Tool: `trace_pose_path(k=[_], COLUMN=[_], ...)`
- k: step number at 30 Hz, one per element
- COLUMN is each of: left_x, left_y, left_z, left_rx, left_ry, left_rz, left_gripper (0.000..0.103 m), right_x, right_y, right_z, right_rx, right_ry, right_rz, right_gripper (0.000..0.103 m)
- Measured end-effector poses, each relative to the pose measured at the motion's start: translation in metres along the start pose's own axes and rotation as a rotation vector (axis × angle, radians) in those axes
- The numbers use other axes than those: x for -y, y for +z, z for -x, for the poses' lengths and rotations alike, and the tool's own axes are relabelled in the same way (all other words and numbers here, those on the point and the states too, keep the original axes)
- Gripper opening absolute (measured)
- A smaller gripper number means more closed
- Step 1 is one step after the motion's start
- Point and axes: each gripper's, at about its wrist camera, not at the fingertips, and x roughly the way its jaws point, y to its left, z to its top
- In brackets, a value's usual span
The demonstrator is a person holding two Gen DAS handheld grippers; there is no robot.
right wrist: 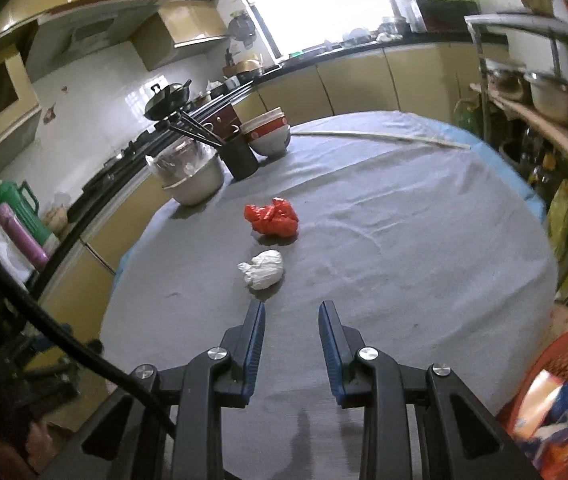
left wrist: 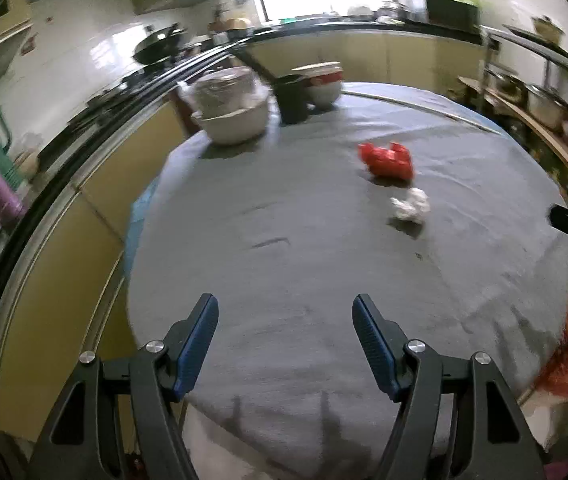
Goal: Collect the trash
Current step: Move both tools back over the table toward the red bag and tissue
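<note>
Two pieces of trash lie on the grey-clothed round table (left wrist: 268,216): a crumpled red plastic bag (left wrist: 386,160) (right wrist: 272,218) and, nearer to me, a white paper wad (left wrist: 412,205) (right wrist: 263,270). My left gripper (left wrist: 286,304) hovers open over the table's near edge, with the trash far ahead and to its right. My right gripper (right wrist: 292,308) has its jaws drawn in narrow with nothing between them. Its left fingertip (right wrist: 258,312) is just short of the white wad.
At the table's far left stand stacked white basins (right wrist: 194,182), a dark cup with chopsticks (right wrist: 240,160) and stacked bowls (right wrist: 270,132). An orange basket (right wrist: 564,380) holding a packet sits low at the right. Cabinets run along the left and a shelf rack stands on the right.
</note>
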Motion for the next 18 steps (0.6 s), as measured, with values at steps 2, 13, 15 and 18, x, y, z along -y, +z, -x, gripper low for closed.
trace_pose_path(k=[2, 13, 15, 18], left_x=[-0.006, -0.019, -0.021, -0.027], left_y=[-0.001, -0.003, -0.006, -0.012], left_z=[0.001, 0.037, 0.042, 0.049], left_rx=[-0.004, 0.031, 0.030, 0.005], left_ry=[0.014, 0.068, 0.069, 0.066], left_rz=[0.026, 0.087, 0.099, 0.126], left_gripper=[0.070, 0.070, 0.070, 0.070], right_x=[0.001, -0.019, -0.032, -0.052], right_y=[0.004, 0.040, 0.047, 0.061], right_z=[0.007, 0.028, 0.030, 0.030], right_rx=[0.008, 0.043, 0.048, 0.042], right_ry=[-0.014, 0.047, 0.082, 0.146], right_rz=[0.035, 0.131, 0.150, 0.156], right_gripper=[0.031, 0.031, 0.031, 0.031])
